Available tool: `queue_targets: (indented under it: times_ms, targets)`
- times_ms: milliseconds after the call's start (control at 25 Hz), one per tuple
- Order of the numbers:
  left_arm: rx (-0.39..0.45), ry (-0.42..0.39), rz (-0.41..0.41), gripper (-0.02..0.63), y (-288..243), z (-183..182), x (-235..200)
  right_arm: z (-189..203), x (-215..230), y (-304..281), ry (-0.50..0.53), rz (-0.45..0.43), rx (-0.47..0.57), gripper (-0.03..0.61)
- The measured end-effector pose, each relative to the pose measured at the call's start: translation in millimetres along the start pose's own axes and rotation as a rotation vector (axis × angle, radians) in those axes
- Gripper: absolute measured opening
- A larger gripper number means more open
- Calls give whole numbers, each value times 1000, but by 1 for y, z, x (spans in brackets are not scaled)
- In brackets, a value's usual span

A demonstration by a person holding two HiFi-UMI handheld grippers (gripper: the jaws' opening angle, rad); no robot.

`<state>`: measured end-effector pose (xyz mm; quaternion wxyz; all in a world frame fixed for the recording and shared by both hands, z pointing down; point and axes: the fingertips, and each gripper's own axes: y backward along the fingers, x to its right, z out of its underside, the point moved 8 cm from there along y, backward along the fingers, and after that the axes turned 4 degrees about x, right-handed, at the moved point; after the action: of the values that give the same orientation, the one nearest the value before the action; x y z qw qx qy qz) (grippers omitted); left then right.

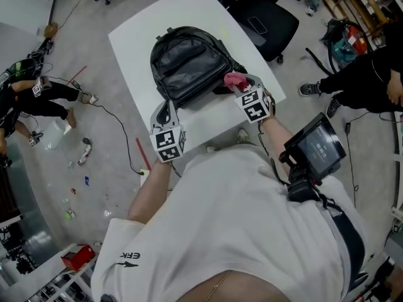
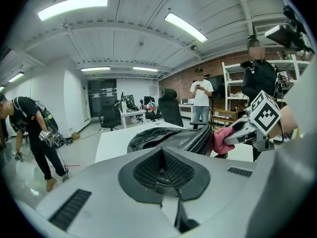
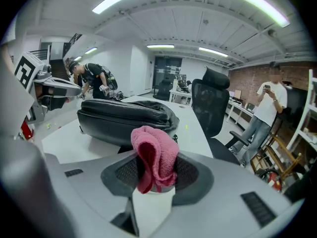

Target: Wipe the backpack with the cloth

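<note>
1. Cloth (image 3: pixel 154 155), pink and bunched, is shown pinched in the right tongs (image 3: pixel 156 176), whose jaws are closed on its middle so that a fold stands up above them.
2. Just ahead of those tongs and a little to their left, the black backpack (image 1: pixel 189 61) is seen laid flat on the white tabletop (image 1: pixel 135 39). The cloth is held at its near right corner, though actual contact cannot be confirmed.
3. The backpack's long axis is judged to run away from the person, so that one long side is presented broadside to the right tongs.
4. The left tongs (image 1: pixel 165 110) are shown closed with nothing seen between them, held just short of the backpack's near left corner.
5. The right tongs are judged the better placed for the work, since the cloth is carried there. A short push forward and leftward onto the top panel would be called for.
6. Both arms are extended forward from the body, with the right forearm (image 1: pixel 277 131) angled inward toward the backpack and the left forearm (image 1: pixel 154 181) almost straight ahead.
</note>
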<state>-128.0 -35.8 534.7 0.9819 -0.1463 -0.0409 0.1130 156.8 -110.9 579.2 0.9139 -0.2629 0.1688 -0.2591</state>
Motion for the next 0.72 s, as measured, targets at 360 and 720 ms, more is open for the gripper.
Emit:
queue_targets:
  times_ms: [360,720]
  targets:
    - [34,22,49,3,-10,2,-4,-48,23,37,-48,102,110,147]
    - [56,55,61,3,-18,-8,3,-125,30,21,65,47,178,147]
